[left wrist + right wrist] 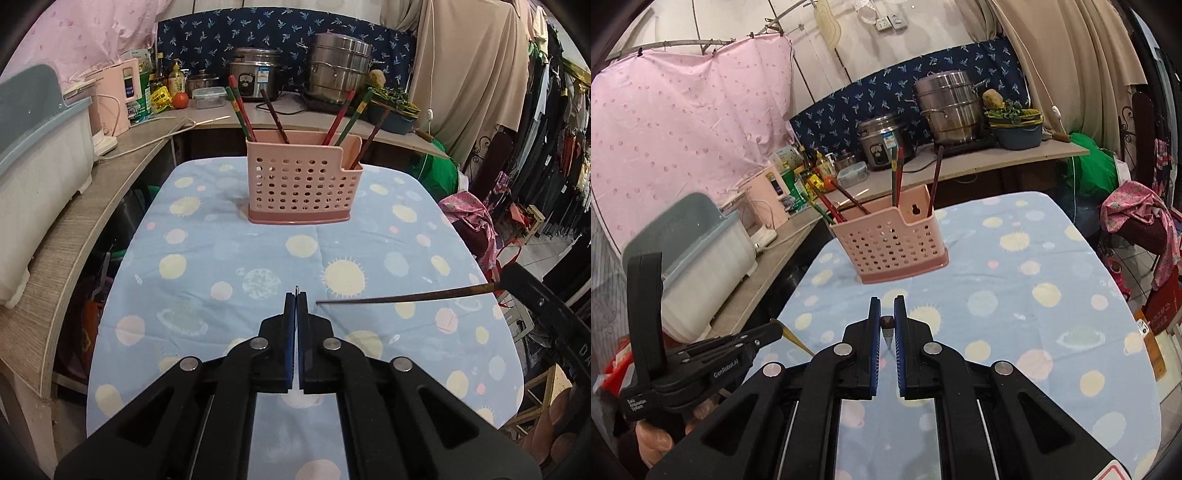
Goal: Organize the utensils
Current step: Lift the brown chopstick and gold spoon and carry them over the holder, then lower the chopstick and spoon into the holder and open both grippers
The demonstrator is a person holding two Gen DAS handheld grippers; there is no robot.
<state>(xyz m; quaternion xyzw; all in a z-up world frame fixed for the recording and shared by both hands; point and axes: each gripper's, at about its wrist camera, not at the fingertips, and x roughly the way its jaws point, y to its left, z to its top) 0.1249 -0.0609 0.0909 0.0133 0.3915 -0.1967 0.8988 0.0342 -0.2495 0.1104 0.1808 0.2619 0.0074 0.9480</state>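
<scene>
A: Pink basket (304,184) is seen mid-table (221,258), chopsticks (242,110) stuck inside.

B: yep, right gripper (887,325) is clamped on a chopstick (887,334); left gripper (295,299) is pinched on another chopstick (798,341).

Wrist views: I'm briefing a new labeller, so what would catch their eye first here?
The pink perforated utensil basket, chopsticks fanning out of it, stands mid-table on the blue planet-print cloth. Nearer, each black gripper is shut on a single chopstick: the right gripper and the left gripper.
</scene>
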